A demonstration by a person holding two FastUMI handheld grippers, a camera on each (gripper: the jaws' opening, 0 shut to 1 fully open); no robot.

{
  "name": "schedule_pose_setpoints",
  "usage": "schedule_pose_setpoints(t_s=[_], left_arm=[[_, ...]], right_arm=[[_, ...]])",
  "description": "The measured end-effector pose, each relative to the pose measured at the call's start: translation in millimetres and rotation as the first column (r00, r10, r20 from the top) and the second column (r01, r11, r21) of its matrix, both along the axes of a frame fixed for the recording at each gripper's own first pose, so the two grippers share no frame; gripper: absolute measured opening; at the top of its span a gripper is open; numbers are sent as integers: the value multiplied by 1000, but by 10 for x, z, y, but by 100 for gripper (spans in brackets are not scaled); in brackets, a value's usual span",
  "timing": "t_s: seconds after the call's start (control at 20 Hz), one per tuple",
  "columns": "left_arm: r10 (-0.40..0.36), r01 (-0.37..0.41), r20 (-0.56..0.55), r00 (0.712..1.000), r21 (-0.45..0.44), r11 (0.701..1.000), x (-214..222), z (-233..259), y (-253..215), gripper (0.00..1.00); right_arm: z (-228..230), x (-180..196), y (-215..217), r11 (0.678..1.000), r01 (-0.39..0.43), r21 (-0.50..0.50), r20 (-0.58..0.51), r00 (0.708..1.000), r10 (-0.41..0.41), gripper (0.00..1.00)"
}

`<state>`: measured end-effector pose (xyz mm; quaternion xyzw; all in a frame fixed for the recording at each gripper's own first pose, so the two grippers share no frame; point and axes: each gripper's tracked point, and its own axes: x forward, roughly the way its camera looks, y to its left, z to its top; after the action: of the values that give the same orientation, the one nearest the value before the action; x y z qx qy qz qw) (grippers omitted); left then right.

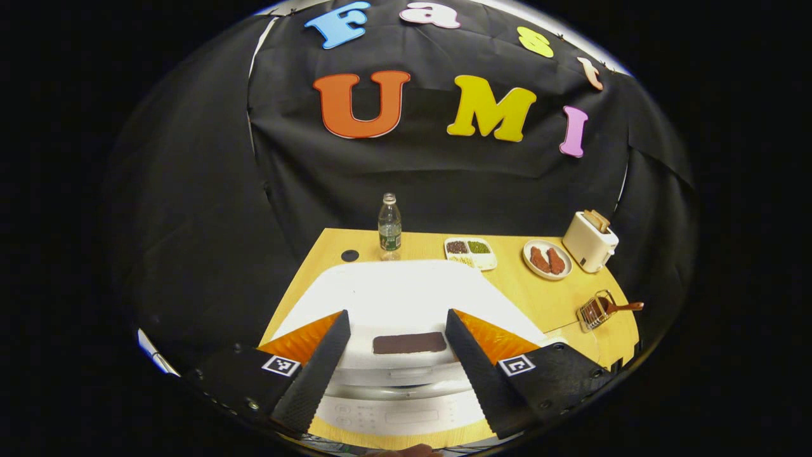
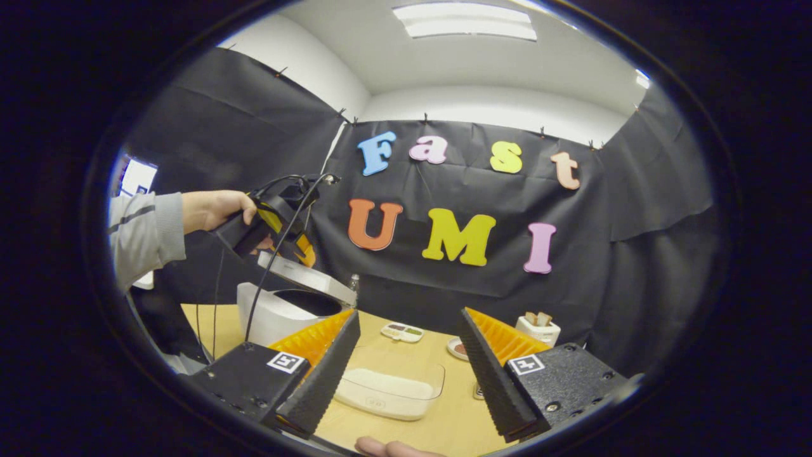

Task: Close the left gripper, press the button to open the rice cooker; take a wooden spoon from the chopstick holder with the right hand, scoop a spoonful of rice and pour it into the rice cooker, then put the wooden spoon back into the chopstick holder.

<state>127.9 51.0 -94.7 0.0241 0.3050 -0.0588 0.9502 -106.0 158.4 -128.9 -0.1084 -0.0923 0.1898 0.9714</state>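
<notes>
In the left gripper view the white rice cooker (image 1: pixel 406 292) lies just below my left gripper (image 1: pixel 399 381), whose fingers stand wide apart on either side of the dark button strip (image 1: pixel 409 343). A wire chopstick holder (image 1: pixel 594 311) with the wooden spoon (image 1: pixel 625 307) sticking out stands at the table's right edge. In the right gripper view the rice cooker (image 2: pixel 273 317) has its lid (image 2: pixel 307 278) tilted up, and a hand holds the left gripper (image 2: pixel 298 251) over it. My right gripper (image 2: pixel 406 387) is open above a clear container of rice (image 2: pixel 387 390).
At the back of the wooden table (image 1: pixel 545 298) stand a water bottle (image 1: pixel 389 226), a divided tray of grains (image 1: pixel 470 252), a plate of reddish food (image 1: pixel 547 259) and a white toaster (image 1: pixel 589 240). A grey sleeve (image 2: pixel 143 235) reaches in from the left.
</notes>
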Motion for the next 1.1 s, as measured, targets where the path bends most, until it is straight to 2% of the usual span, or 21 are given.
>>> schedule_pose_setpoints(t_s=[0.1, 0.25, 0.4, 0.75, 1.1], left_arm=[[21, -21, -85, 996, 3, 1000, -121, -198, -7, 98], [39, -34, -203, 978, 25, 999, -358, -486, -14, 99], [24, -15, -248, 968, 39, 999, -470, -671, -63, 99], [-3, 11, -185, 983, 40, 999, -480, -709, -88, 99], [-19, 18, 23, 1000, 37, 999, -465, -697, -84, 99]], right_arm=[[1, 21, -106, 1000, 22, 22, -24, 999, -22, 100], [92, 21, -248, 997, 80, 19, 2, 997, -80, 100], [61, 5, -164, 997, 69, 22, -7, 998, -69, 100], [4, 37, -42, 999, 46, 11, -24, 999, -46, 100], [-32, 171, -275, 993, 113, 43, -39, 993, -111, 100]])
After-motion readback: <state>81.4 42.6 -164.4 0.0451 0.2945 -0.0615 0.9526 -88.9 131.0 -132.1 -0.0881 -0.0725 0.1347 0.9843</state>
